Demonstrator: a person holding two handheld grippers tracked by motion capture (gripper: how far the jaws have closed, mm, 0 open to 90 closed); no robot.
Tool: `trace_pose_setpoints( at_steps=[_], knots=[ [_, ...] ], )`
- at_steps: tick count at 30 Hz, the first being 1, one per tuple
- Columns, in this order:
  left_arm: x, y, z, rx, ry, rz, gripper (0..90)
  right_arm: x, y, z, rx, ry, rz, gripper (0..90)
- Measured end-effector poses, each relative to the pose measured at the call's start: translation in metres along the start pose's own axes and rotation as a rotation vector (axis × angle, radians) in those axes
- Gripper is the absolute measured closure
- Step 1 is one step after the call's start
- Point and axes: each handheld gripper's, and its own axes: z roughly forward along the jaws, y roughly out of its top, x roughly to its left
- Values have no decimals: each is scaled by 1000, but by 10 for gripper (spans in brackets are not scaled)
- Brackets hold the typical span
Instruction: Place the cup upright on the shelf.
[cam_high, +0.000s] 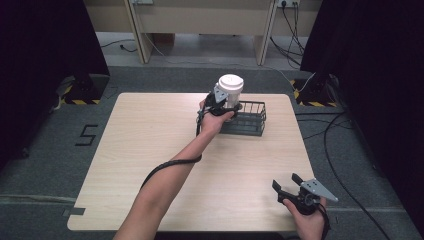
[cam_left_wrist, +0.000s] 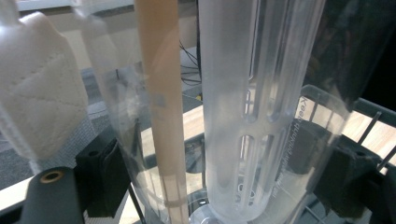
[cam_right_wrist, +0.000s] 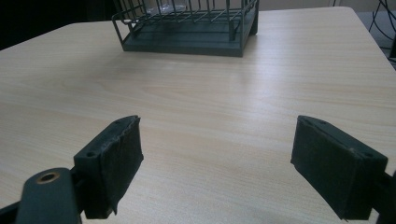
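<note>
The left gripper (cam_high: 223, 106) pinches a clear bottle (cam_high: 230, 90) with a white lid, its jaws on either side of the bottle wall. The bottle stands upright at the left end of the wire basket (cam_high: 252, 120), toward 12 o'clock on the table (cam_high: 150, 140). The right gripper (cam_high: 290, 186), jaws spread wide, hovers at 5 o'clock, well apart from the basket.

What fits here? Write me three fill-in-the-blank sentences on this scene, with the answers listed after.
1. The left tool is shut on a clear ___ with a white lid.
2. The right tool has its jaws ___ above the table.
3. The dark wire ___ stands at the table's far side.

Missing words: bottle; open; basket.
</note>
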Motion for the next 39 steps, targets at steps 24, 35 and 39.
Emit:
trace_pose_setpoints(
  at_steps=[24,35,39],
  knots=[
    [0,-8,-2,8,3,21,160,0,0,0,6,3,-7,166],
    [-1,-11,-16,-17,1,26,147,1,0,1,10,3,-8,164],
    [-2,-14,-26,-24,10,32,150,1,0,1,11,3,-6,164]
  ],
)
